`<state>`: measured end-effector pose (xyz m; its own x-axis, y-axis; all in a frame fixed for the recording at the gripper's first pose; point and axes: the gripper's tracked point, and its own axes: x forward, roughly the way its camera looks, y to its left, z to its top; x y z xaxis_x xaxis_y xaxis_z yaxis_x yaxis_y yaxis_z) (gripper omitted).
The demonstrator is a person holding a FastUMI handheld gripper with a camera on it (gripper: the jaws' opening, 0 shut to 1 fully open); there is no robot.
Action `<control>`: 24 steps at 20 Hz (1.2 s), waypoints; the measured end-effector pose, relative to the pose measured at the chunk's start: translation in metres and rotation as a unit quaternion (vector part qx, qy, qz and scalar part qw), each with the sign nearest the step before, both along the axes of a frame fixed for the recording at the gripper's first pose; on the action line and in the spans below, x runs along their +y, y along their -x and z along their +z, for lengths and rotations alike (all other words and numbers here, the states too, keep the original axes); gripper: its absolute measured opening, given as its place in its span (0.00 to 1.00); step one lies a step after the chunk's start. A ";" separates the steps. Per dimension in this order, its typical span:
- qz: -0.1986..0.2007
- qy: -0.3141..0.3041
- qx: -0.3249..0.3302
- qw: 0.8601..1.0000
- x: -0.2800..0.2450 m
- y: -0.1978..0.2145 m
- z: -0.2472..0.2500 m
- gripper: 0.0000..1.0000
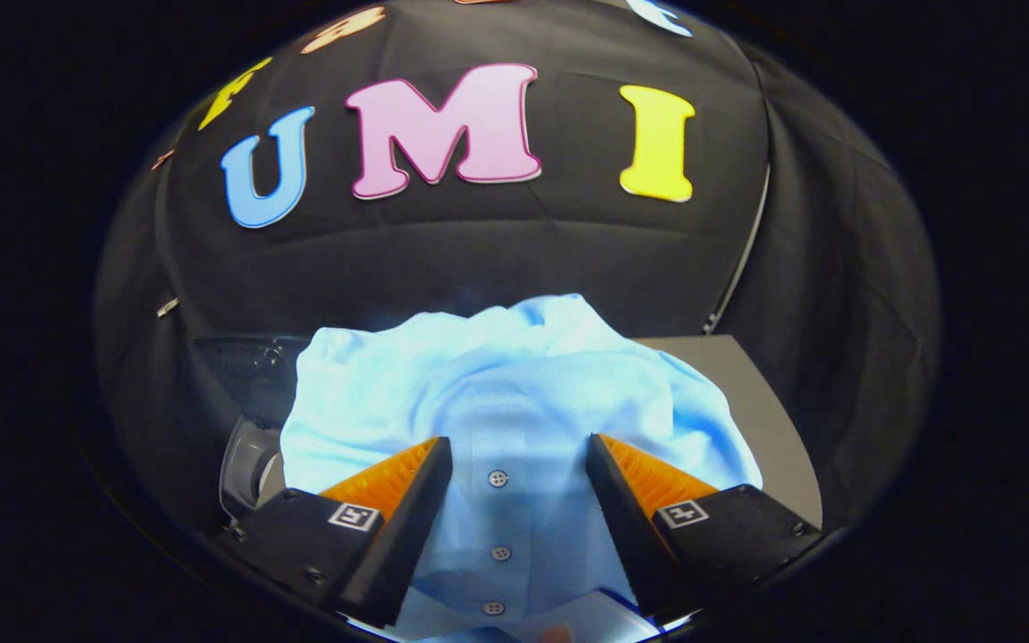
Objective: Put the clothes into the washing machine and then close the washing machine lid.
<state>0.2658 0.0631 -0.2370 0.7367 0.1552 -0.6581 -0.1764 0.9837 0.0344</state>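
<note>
Gripper [519, 464] fingers spread wide, gripping nothing, poised over the button placket of a crumpled light-blue buttoned cotton shirt [514, 393] — a judgement: lined up to pinch the cloth at its middle for lifting. The shirt lies heaped on a grey flat surface [765, 402], between the fingers and just beyond them. Left of the heap, a dark rounded opening [251, 446] — possibly the washing machine, too dim to tell its contents.

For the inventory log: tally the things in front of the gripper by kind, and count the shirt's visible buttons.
Light blue shirt, spread between and beyond the fingers of the open gripper: 1
Buttons on its placket: 3
Grey surface beside the shirt: 1
Total: 5
</note>
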 end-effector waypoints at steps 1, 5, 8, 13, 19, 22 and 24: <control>-0.001 -0.019 0.007 1.000 0.001 0.005 0.001 0.75; -0.023 -0.103 0.004 0.994 -0.001 -0.003 0.006 0.19; -0.026 -0.108 -0.017 0.994 0.000 0.004 0.023 0.19; -0.011 -0.102 -0.084 0.991 0.028 0.021 0.095 0.19; -0.021 -0.094 -0.131 0.987 0.062 0.040 0.140 0.18; -0.019 -0.101 -0.152 0.983 0.087 0.051 0.154 0.19; -0.016 -0.114 -0.164 0.980 0.110 0.057 0.161 0.18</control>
